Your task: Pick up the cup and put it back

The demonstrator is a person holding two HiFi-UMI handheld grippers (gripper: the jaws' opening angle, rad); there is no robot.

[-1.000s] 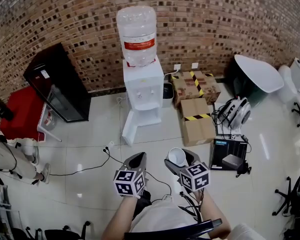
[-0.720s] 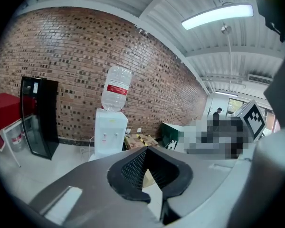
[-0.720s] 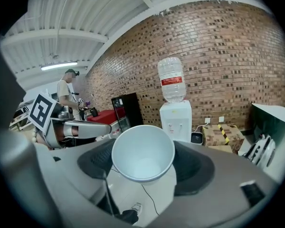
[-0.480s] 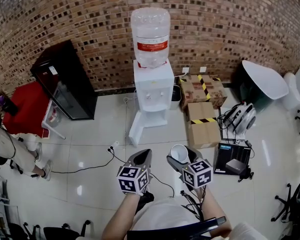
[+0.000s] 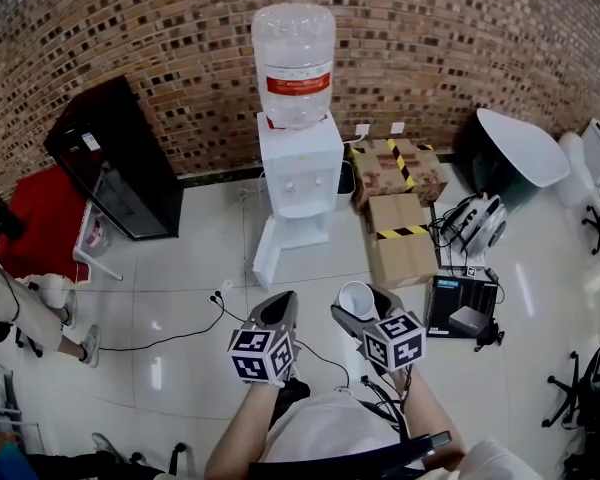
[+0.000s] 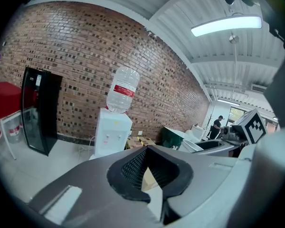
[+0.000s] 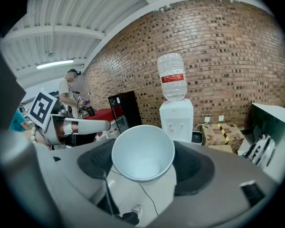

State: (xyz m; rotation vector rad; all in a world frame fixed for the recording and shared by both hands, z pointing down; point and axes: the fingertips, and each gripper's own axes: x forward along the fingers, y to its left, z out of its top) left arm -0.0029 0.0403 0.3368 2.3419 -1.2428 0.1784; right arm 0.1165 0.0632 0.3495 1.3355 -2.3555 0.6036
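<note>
**Head view.** Your right tool (image 5: 361, 309) grips the white paper cup (image 5: 355, 297), with one jaw on each side of its wall. The cup hangs over the pale tiled floor (image 5: 190, 298), on the near side of the white water dispenser with a clear, red-labelled bottle (image 5: 298, 158) and well apart from it. Only the cup's mouth and upper wall show, because the jaws cover the lower part. Your left tool (image 5: 277, 311) is just to the left of the cup. Its jaws are drawn together into one wedge and hold nothing. Each tool's marker cube hides the hand behind it.

**Right gripper view.** The cup (image 7: 143, 151) sits between the dark pads of the right tool (image 7: 144, 164), tilted so that its open mouth faces the camera. The rim hides the cup's outer base. The dispenser (image 7: 175, 113) stands beyond it against the brick wall (image 7: 218, 56).

**Left gripper view.** The pads of the left tool (image 6: 148, 167) meet at their tips. The small hollow between them holds nothing, and a scrap of tan cardboard shows through it. To the right, the wide-angle lens bends the other tool's body so much that only its marker cube is easy to read.

**Surroundings.** A black cabinet (image 5: 115, 163) stands to the left of the dispenser. Tan cardboard boxes with yellow-and-black tape (image 5: 398, 230) lie to its right. The left edge of the head view cuts off a person there.
</note>
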